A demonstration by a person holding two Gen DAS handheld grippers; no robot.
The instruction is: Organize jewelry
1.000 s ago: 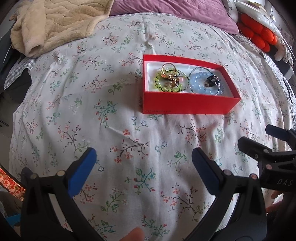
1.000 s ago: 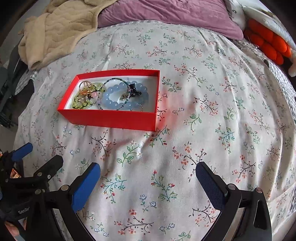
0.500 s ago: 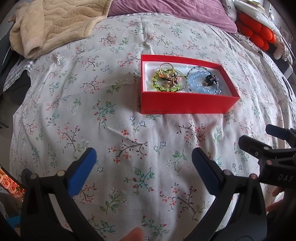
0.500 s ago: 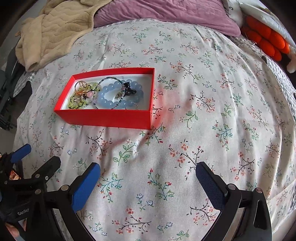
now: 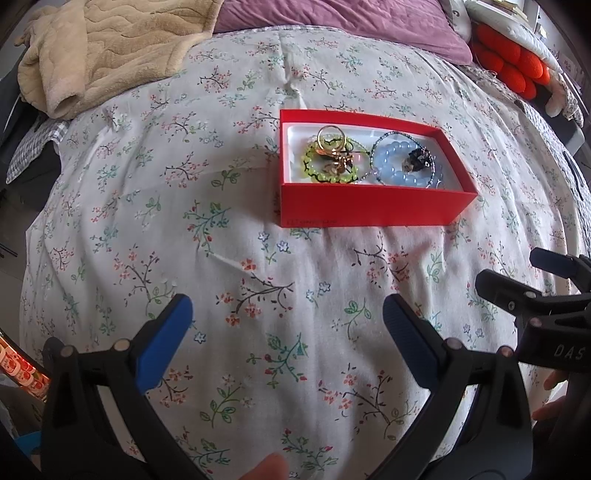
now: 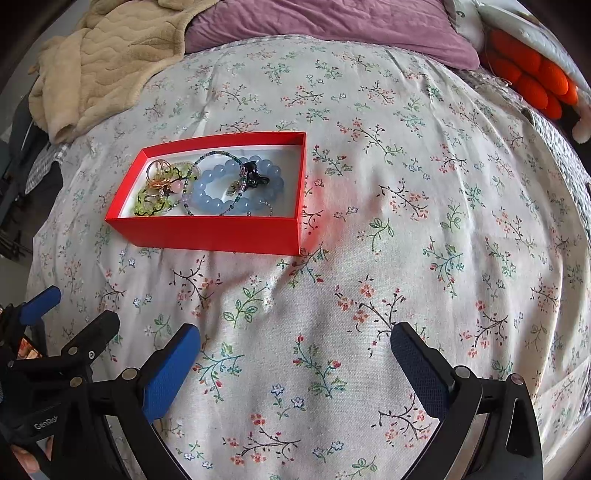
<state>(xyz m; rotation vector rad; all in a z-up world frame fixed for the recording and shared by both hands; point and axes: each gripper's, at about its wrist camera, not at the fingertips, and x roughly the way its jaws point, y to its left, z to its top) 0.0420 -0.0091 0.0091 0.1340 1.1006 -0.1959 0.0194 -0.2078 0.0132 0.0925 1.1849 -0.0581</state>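
Note:
A red box [image 5: 369, 214] [image 6: 207, 230] with a white lining rests on the floral bedspread. Inside lie a yellow-green bead bracelet [image 5: 325, 175] [image 6: 151, 203], a gold ring [image 5: 330, 137] [image 6: 157, 168], a pale blue bead bracelet [image 5: 397, 166] [image 6: 225, 192] and a small dark clip [image 5: 417, 160] [image 6: 255, 173]. My left gripper [image 5: 288, 325] hangs open over the bedspread, well short of the box, with nothing between its blue pads. My right gripper [image 6: 295, 354] is open too, to the right of the left one and nearer than the box; it also shows in the left wrist view [image 5: 546, 280].
A beige blanket [image 5: 107, 55] [image 6: 99, 62] is heaped at the far left, a purple pillow [image 5: 332, 18] [image 6: 325, 22] lies at the head, and orange cushions [image 5: 509, 62] [image 6: 532, 81] sit at the far right. A fingertip [image 5: 267, 467] shows at the bottom edge.
Both views have shifted slightly, so the box sits a little further left in each frame. Both grippers remain open and the jewelry in the box has not moved.

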